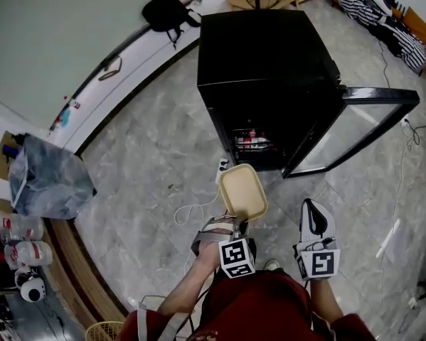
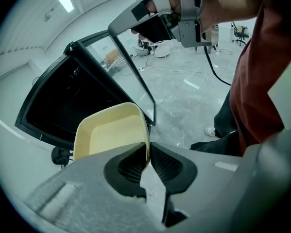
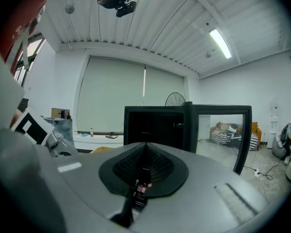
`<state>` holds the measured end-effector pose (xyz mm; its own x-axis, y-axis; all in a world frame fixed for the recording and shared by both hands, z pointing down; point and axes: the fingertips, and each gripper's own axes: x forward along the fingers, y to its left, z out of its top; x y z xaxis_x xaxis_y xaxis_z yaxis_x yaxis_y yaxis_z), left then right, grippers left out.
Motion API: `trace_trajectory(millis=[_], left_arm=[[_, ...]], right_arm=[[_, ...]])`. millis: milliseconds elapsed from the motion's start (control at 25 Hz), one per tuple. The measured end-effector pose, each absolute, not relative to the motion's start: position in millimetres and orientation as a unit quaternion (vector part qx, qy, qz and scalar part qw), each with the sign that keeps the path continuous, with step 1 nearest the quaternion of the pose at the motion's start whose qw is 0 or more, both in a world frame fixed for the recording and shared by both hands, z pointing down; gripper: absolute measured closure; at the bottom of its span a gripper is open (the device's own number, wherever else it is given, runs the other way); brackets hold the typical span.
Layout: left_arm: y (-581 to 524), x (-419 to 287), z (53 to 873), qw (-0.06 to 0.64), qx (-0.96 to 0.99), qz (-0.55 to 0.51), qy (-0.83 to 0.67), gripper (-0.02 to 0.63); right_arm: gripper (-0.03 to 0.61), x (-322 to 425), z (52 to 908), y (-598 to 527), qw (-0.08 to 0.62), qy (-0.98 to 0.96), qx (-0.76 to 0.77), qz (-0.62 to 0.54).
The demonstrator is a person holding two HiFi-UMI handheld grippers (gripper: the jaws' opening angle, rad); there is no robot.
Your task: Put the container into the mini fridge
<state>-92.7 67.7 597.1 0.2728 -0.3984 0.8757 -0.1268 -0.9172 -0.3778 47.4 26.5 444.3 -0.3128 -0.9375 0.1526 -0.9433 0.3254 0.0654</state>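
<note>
A shallow cream container [image 1: 242, 192] hangs over the floor just in front of the black mini fridge [image 1: 266, 77]. My left gripper [image 1: 235, 224] is shut on its near rim. In the left gripper view the rim [image 2: 146, 147] is pinched between the two dark pads, and the container [image 2: 111, 132] tilts toward the fridge [image 2: 58, 101]. The fridge's glass door [image 1: 355, 130] stands swung open to the right. My right gripper [image 1: 311, 209] hovers beside the left one, shut and empty. Its closed jaws [image 3: 145, 145] point at the fridge opening [image 3: 152, 125].
Cans or packs sit on a shelf inside the fridge [image 1: 252, 141]. A white cable [image 1: 191, 212] lies on the marble floor. A grey plastic bag [image 1: 45, 176] stands at the left, a black bag [image 1: 166, 11] on the ledge, and striped cloth [image 1: 383, 13] at the far right.
</note>
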Motion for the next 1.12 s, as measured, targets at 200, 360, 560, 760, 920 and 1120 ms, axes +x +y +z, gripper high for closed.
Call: trace_trajectory(millis=[200, 360, 560, 760, 920, 1120], left_arm=[[37.3, -107.2, 599.0, 0.119, -0.799, -0.571, 0.148, 0.578], [16.2, -115.4, 601.7, 0.122, -0.806, -0.565, 0.131, 0.578], [-9.0, -122.5, 608.3, 0.129, -0.811, -0.561, 0.105, 0.578], [-30.4, -119.5, 611.3, 0.15, -0.811, -0.56, 0.079, 0.578], [-42.3, -110.7, 610.0, 0.154, -0.814, -0.555, 0.072, 0.578], [-54.8, -97.0, 606.9, 0.163, -0.811, -0.558, 0.066, 0.577]], right_arm=[[0.578, 22.5, 441.5, -6.1, 0.09, -0.802, 0.59, 0.029], [0.578, 12.6, 449.6, -26.0, 0.11, -0.79, 0.602, 0.038], [0.578, 8.5, 453.1, -46.2, 0.114, -0.773, 0.622, 0.034], [0.578, 9.6, 451.6, -58.6, 0.111, -0.762, 0.637, 0.038], [0.578, 14.3, 452.1, -63.9, 0.104, -0.756, 0.645, 0.047], [0.578, 23.2, 452.2, -78.6, 0.09, -0.758, 0.645, 0.044]])
